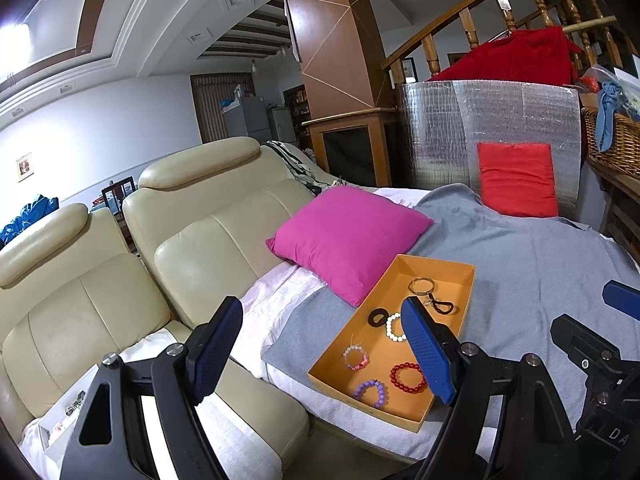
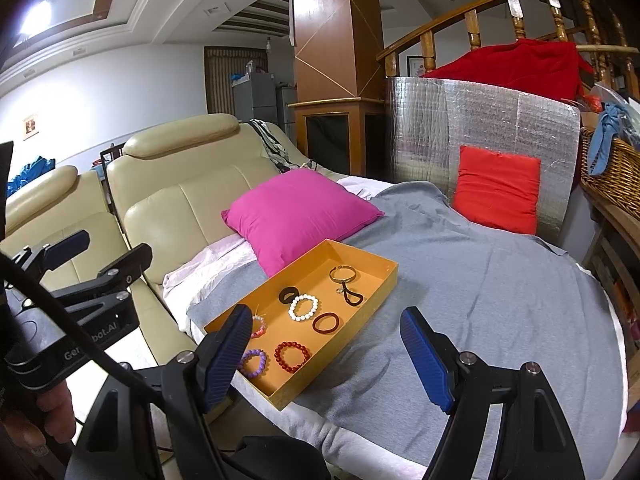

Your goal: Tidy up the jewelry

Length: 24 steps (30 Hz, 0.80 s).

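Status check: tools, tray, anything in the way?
Left tool, right tool open, empty. Bracelets lie in orange tray. Pink pillow overlaps tray's far corner.

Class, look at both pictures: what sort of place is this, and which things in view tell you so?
Most likely a home living room: a cream leather sofa, a pink cushion on a grey blanket, and a wooden stair railing behind. A fridge stands in the far room.
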Motion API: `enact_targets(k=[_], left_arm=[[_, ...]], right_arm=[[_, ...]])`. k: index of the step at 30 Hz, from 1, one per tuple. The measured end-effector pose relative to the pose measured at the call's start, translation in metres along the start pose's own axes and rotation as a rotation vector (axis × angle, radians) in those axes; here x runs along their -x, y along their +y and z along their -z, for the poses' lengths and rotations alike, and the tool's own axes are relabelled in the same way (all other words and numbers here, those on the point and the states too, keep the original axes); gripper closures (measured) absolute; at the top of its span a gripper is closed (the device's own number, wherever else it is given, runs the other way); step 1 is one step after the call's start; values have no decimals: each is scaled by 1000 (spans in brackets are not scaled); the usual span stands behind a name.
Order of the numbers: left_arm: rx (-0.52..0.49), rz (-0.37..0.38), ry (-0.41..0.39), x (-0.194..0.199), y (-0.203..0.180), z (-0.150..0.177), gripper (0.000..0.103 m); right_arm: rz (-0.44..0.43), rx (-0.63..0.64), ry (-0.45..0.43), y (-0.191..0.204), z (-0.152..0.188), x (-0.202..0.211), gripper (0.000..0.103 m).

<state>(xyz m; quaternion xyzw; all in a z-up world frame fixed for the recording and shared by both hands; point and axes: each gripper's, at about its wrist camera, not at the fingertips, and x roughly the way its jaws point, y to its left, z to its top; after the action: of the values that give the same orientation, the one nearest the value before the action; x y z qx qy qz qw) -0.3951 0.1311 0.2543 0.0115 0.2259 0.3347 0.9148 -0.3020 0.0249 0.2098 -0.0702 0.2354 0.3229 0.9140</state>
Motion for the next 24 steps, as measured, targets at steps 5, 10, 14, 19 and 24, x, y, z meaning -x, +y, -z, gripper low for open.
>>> enact_targets(k=[5, 10, 14, 19, 24], left_arm=[[6, -1, 0, -1, 2, 1, 21], [15, -4, 4, -2, 4, 2, 21], [19, -6, 5, -2, 5, 2, 21], [25, -6, 9, -4, 6, 2, 21], [29, -12, 16, -7, 8, 3, 21]], right_arm=[[1, 4, 0, 1, 0, -1, 24], [3, 7, 0, 3, -1, -1, 24], [3, 10, 1, 5, -2, -2, 24], [3, 19, 3, 7, -4, -4, 24], [0, 28, 8, 11, -7, -10, 24]])
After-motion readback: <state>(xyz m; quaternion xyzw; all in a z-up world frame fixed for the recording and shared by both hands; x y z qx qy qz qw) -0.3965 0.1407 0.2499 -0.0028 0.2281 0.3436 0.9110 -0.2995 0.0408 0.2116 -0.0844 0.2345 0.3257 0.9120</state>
